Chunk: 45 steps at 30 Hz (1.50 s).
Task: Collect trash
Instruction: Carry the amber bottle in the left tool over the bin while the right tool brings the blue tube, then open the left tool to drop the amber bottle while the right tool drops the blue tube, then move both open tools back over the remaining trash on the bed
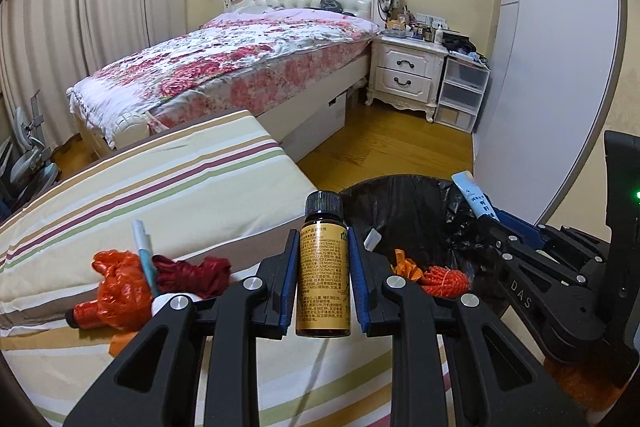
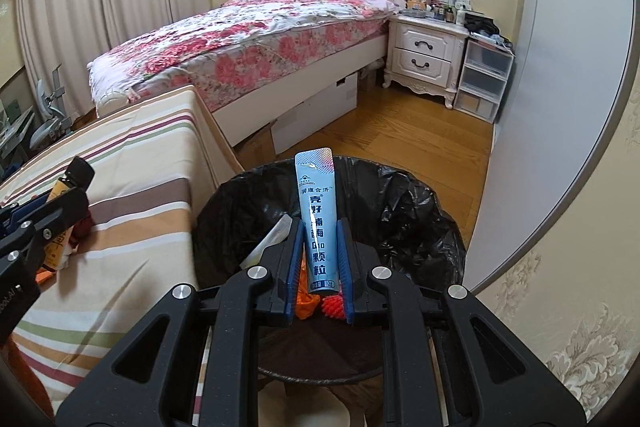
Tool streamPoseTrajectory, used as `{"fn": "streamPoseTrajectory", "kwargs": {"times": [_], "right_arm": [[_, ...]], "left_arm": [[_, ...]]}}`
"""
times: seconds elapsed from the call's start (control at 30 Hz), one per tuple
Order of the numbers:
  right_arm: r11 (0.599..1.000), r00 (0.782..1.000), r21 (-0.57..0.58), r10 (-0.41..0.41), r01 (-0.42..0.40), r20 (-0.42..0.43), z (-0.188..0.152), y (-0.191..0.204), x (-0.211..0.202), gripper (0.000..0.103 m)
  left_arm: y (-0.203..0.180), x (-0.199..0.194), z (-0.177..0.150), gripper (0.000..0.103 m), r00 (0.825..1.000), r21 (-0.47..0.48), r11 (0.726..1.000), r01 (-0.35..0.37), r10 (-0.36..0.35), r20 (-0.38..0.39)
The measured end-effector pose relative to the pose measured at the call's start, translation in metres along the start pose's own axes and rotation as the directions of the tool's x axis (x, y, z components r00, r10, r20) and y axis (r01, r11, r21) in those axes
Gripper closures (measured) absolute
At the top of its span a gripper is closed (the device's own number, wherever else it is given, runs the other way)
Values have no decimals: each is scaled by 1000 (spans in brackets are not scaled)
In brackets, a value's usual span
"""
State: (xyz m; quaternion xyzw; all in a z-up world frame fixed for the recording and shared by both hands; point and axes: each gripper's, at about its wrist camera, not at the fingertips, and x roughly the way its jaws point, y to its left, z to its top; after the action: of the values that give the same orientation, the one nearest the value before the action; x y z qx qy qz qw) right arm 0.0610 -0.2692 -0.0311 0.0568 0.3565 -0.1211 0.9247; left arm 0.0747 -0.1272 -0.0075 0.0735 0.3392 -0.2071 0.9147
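A small amber bottle [image 1: 323,269] with a black cap and a gold label stands upright between the blue pads of the left tool [image 1: 323,259], which is clamped on its sides. It is held above the striped mattress [image 1: 168,187], just beside the rim of the bin. In the right wrist view, the right tool [image 2: 319,255] is closed on a slim blue-and-white sachet [image 2: 316,219] printed with dark characters; the sachet stands upright directly over the open mouth of the bin [image 2: 420,227], which is lined with a black bag. Inside the bin lie an orange scrap [image 2: 306,303], a coil of red cord [image 2: 334,307] and a pale wrapper [image 2: 272,239]. On the mattress to the left of the bottle lie a crumpled orange bag [image 1: 120,287], a light-blue pen [image 1: 145,259] across it, and a dark red bundle of cord [image 1: 192,273]. Farther back are a bed with a floral cover [image 1: 224,67], a white nightstand [image 1: 408,71] crowded with small items, and clear plastic drawers [image 1: 464,91] next to it on the wooden floor [image 1: 384,147].
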Motion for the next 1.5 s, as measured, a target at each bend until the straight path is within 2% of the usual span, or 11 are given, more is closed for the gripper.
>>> {"fn": "streamPoseTrajectory", "kwargs": {"times": [0.4,0.67,0.7,0.83,1.0,1.23,1.5], "right_arm": [[998,1000,70,-6,8,-22,7,-21,26,86],[995,999,97,-13,17,-34,12,-32,41,84],[995,999,98,-18,21,-33,12,-33,41,83],[994,998,100,-50,53,-32,11,-35,44,70],[990,997,119,-67,70,-34,9,-40,43,60],[988,996,126,-86,88,-23,9,-43,37,44],[990,996,112,-81,83,-23,6,-34,23,37]], "left_arm": [[-33,48,20,78,1000,69,998,2,-1,-19],[-42,71,21,78,999,99,995,7,-2,-52],[-42,72,21,75,998,100,995,0,5,-55],[-37,76,20,50,998,76,997,-11,16,-67],[-34,75,23,37,998,61,998,-23,26,-56],[-29,68,24,29,998,51,997,-52,54,-42],[-10,44,22,27,995,16,995,-95,95,-14]]}}
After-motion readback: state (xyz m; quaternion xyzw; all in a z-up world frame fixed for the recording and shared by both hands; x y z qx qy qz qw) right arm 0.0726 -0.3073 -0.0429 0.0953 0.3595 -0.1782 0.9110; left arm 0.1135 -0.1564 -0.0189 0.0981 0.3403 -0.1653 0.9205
